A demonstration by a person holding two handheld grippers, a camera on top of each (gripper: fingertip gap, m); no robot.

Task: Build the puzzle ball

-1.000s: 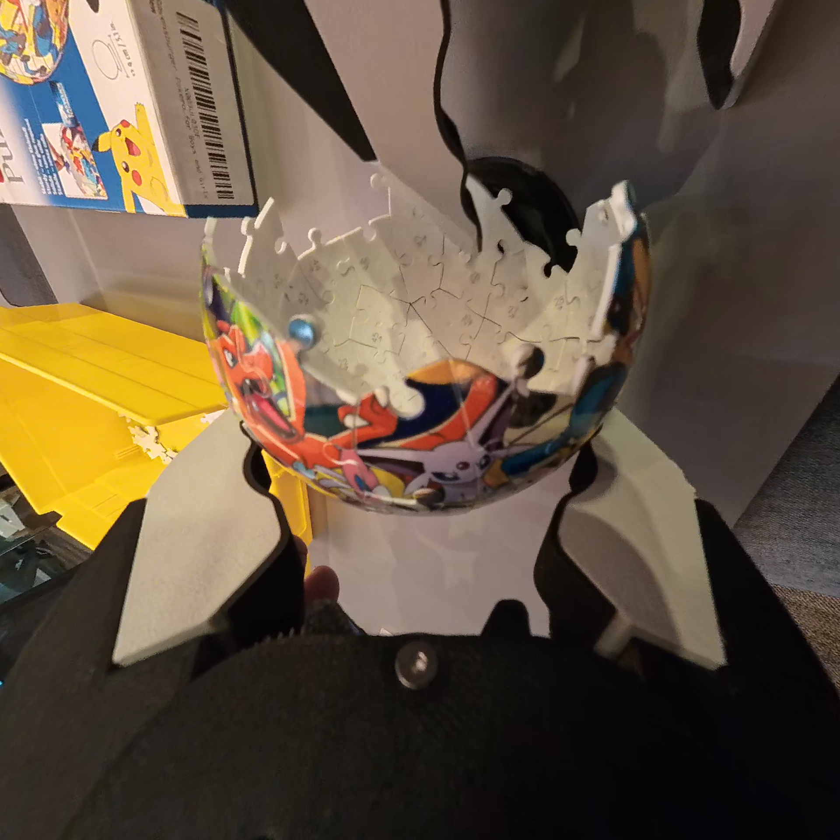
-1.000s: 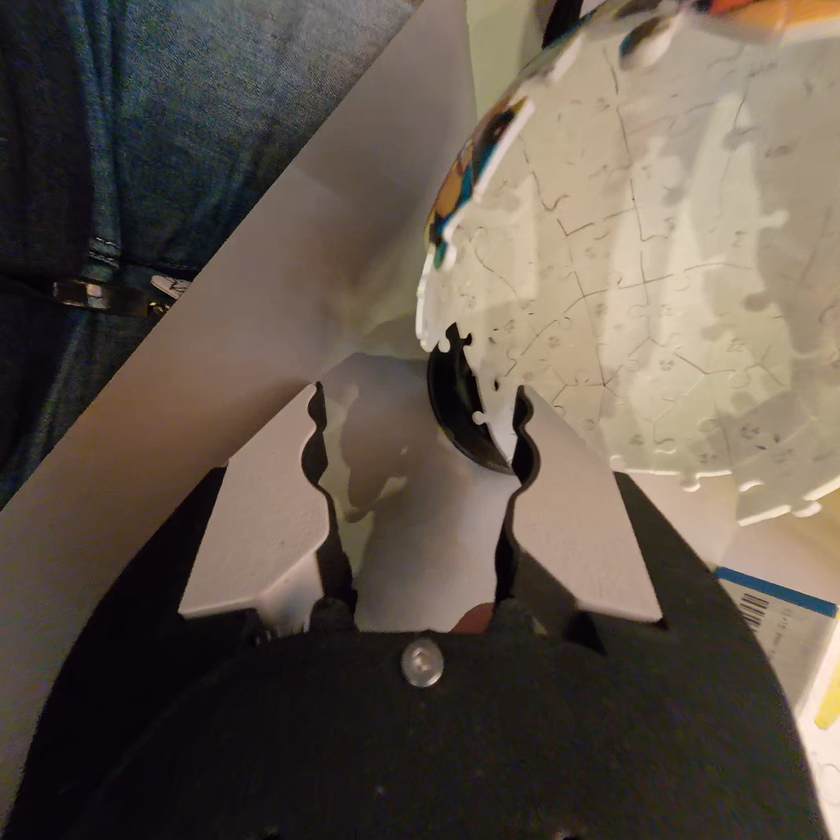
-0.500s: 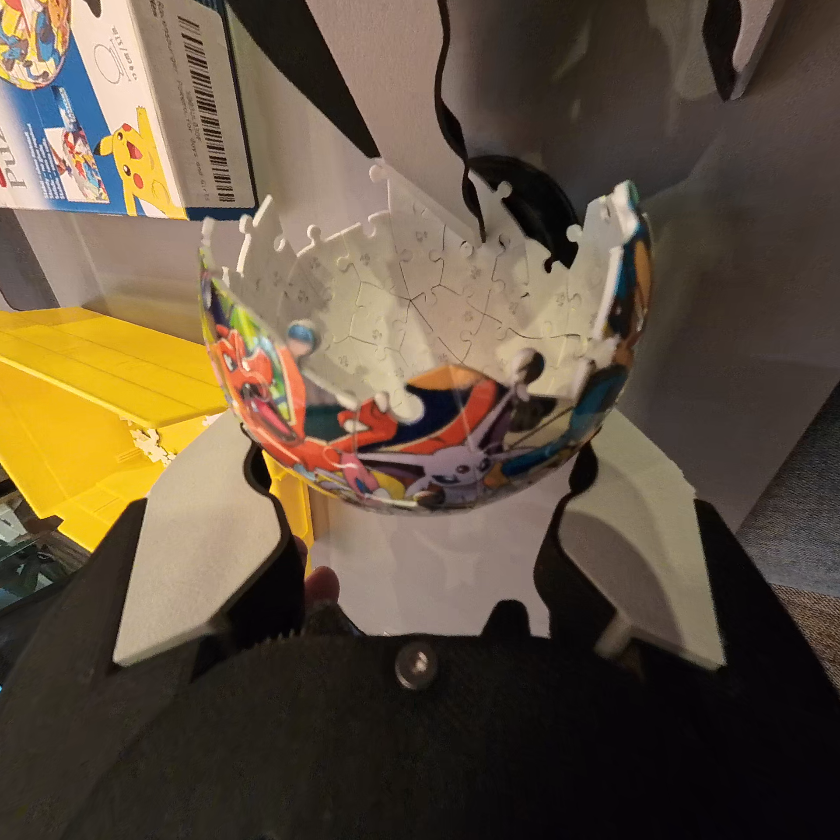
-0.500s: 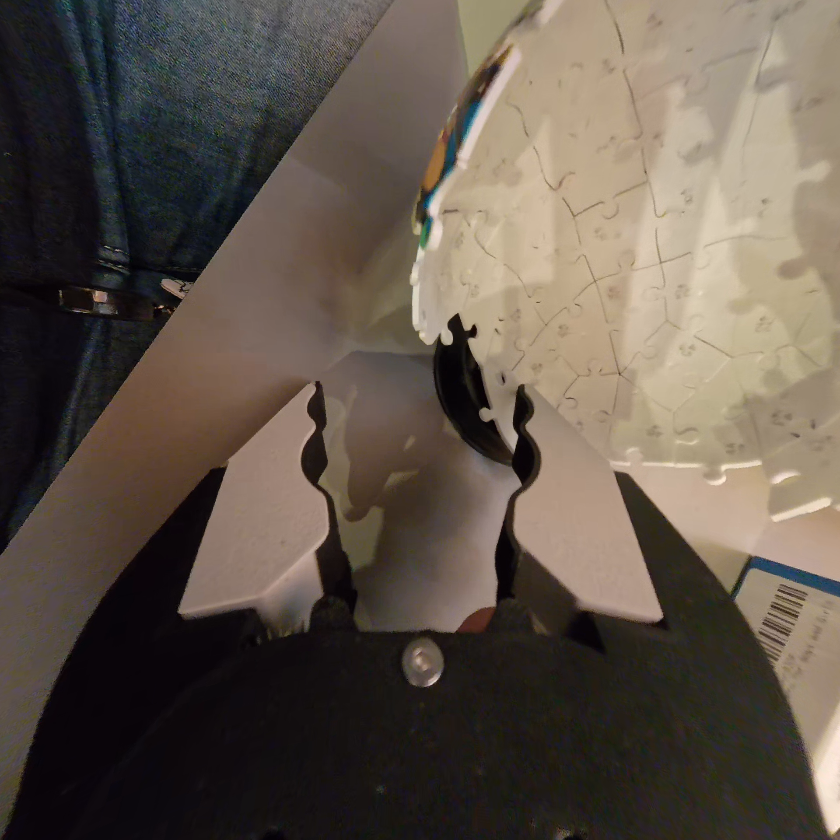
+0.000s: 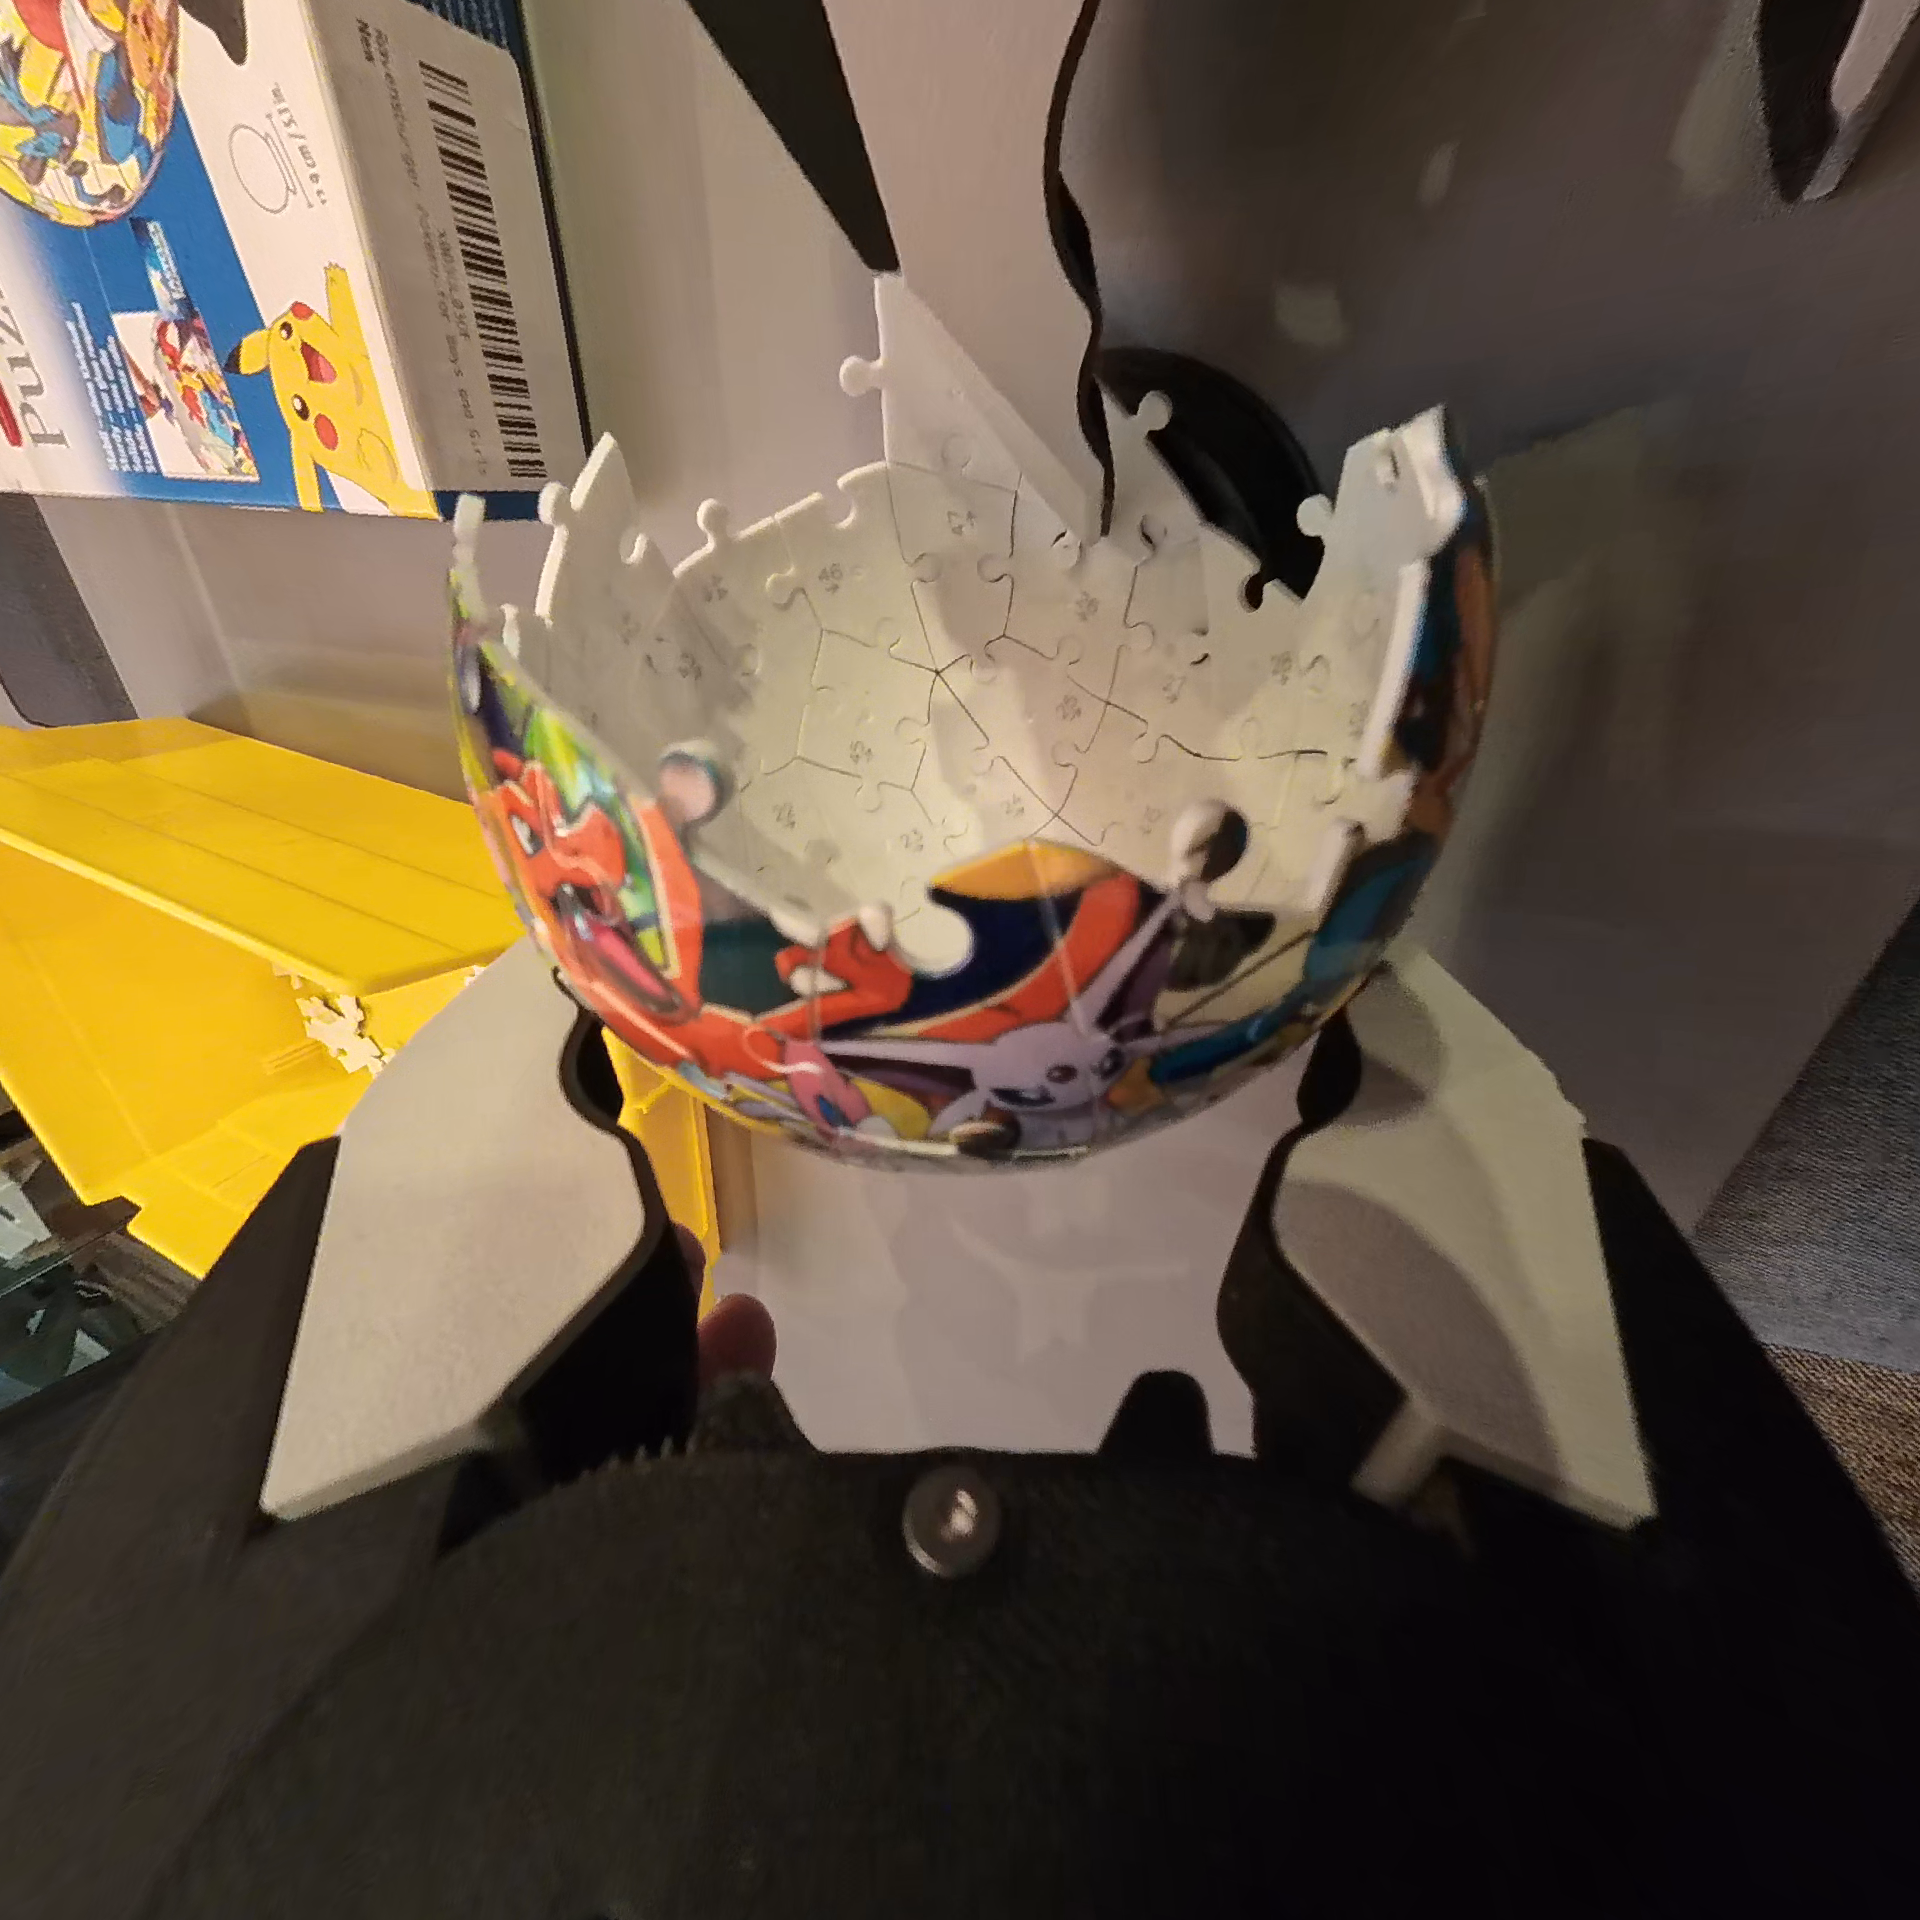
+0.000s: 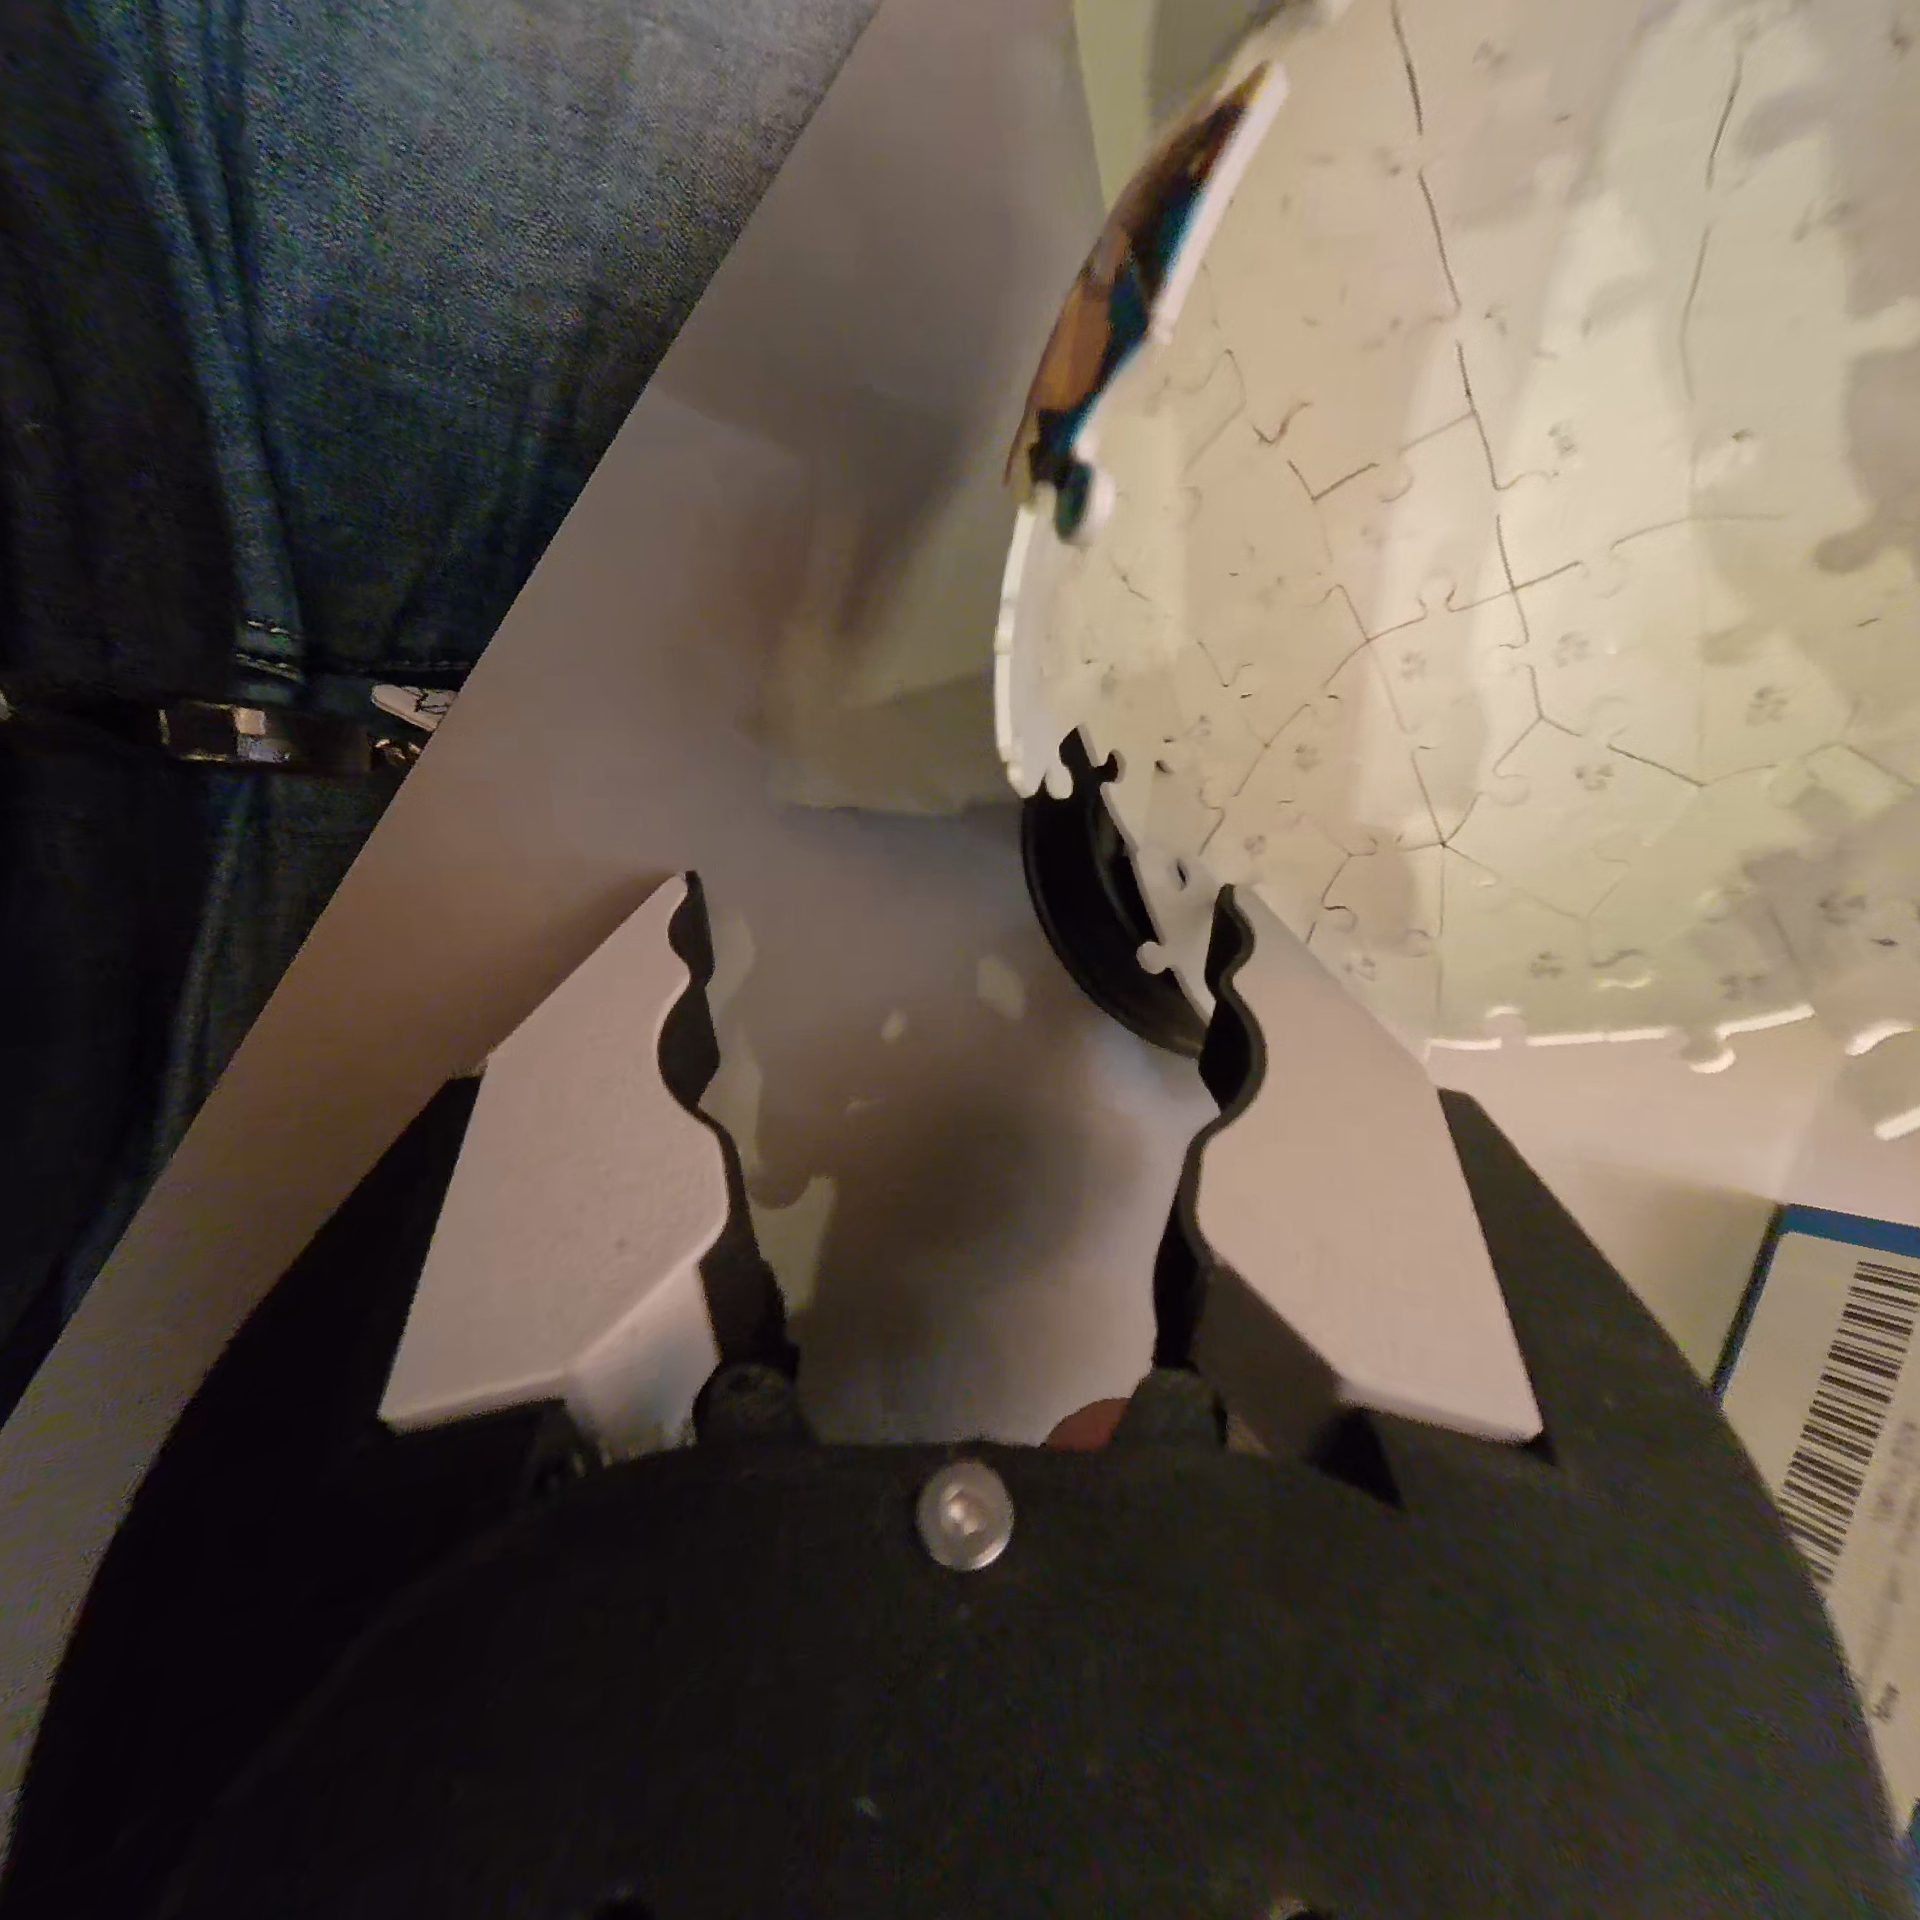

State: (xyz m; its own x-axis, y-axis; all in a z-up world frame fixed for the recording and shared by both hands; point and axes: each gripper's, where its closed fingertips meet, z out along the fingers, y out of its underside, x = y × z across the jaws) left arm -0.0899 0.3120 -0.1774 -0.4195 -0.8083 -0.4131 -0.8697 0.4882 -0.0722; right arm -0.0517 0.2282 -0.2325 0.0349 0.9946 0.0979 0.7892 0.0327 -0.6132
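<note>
Left wrist view: the half-built puzzle ball [image 5: 966, 831] is seen as an open bowl, its printed shell bulging between the two white fingers of the left gripper [image 5: 951, 1039], whose jaws are spread wide; whether the pads [image 5: 1340, 1049] actually press the shell cannot be told, as the contact is hidden behind its curve. The ball's underside is cut off from sight. Behind the jagged rim a black stand ring [image 5: 1216, 457] is partly covered, and one finger of the right gripper [image 5: 1081, 312] reaches down to the rim's far edge. A printed box [image 5: 312, 260] is cropped by the upper left corner, and a yellow tray [image 5: 208, 914] is cropped by the left border.

In the right wrist view the right gripper [image 6: 956, 904] is held with its jaws parted and nothing between them; its right-hand fingertip lies just beside the ball's [image 6: 1507, 623] toothed edge, touching or nearly so. The white bench [image 6: 582, 727] ends in a slanting edge at left, beyond which dark denim [image 6: 260, 364] fills the frame. Open bench surface lies between the fingers and left of the ball.
</note>
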